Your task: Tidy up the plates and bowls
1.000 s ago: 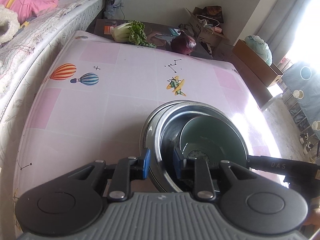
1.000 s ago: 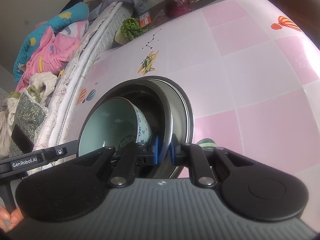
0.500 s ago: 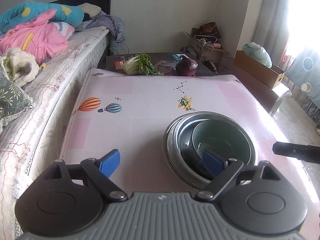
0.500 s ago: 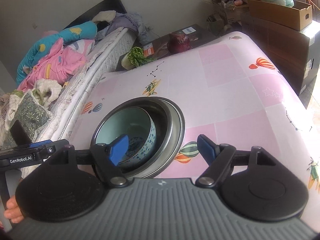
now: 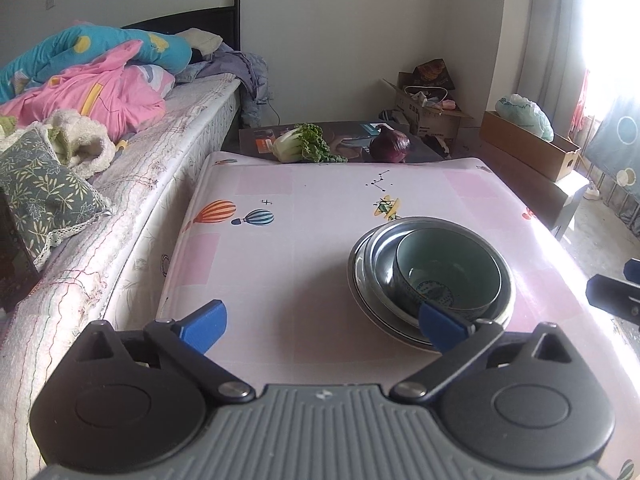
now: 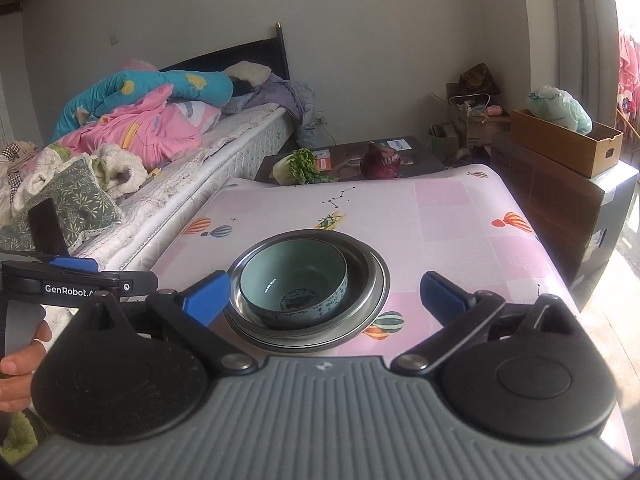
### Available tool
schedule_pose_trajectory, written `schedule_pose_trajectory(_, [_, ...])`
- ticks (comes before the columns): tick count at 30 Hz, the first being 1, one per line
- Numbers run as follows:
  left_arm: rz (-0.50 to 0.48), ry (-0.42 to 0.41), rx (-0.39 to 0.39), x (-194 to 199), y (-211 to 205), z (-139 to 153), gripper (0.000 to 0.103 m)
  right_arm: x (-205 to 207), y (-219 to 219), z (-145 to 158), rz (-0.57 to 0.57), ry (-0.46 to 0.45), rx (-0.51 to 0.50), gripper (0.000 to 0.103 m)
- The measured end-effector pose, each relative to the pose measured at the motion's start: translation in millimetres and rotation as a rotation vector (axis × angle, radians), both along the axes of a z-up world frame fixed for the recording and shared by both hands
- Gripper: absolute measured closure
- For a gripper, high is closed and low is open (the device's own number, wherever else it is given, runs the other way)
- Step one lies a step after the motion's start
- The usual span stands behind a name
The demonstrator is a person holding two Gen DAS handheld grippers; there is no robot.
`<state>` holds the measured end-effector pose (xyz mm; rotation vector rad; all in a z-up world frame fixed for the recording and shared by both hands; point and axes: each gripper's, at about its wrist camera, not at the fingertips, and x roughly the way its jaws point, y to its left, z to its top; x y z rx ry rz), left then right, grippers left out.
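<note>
While both the left tongs (image 5: 322, 326) and right tongs (image 6: 326, 294) were spreading wide with nothing gripped, the fragile, glazed ceramic bowl (image 6: 294, 282) sat nested in slick steel bowls (image 6: 372, 276) mid-counter (image 6: 452, 216), best pinched at the rim.

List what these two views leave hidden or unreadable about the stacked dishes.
- Near rim of the steel plate: left wrist view, covered by a tong finger.
- Ceramic bowl's painted pattern: right wrist view, too small to read.
- Steel bowl's bottom: both views, hidden by the ceramic bowl inside it.
- Plate's underside: hidden against the tablecloth.
</note>
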<state>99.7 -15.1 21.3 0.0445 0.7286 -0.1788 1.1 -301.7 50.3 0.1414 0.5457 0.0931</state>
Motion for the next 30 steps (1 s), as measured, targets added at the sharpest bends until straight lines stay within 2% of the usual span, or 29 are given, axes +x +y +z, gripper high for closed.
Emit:
schedule_pose_trajectory(4, [0.068, -0.007, 0.021, -4.9, 5.2, 2.6, 0.000, -7.7, 2.2, 4.5, -0.008, -0.011, -0.021, 0.001])
schedule_pose_trajectory(11, [0.114, -0.041, 0.099, -10.8, 8.1, 3.9, 0.000, -11.3, 8.8, 7.4, -0.007, -0.005, -0.061, 0.001])
schedule_pose_trajectory(18, [0.149, 0.032, 0.089, -8.5, 14.9, -3.1, 0.000, -4.1, 19.1, 8.1, -0.019, 0.017, -0.101, 0.001])
schedule_pose_trajectory(25, [0.132, 0.095, 0.099, -7.8, 10.7, -9.7, 0.000, 15.6, 21.8, -2.2, -0.004, 0.139, -0.059, 0.001])
schedule_pose_trajectory(30, [0.118, 0.126, 0.101, -6.6, 5.9, -11.7, 0.000, 22.2, 24.9, -9.5, -0.004, 0.181, -0.049, 0.001])
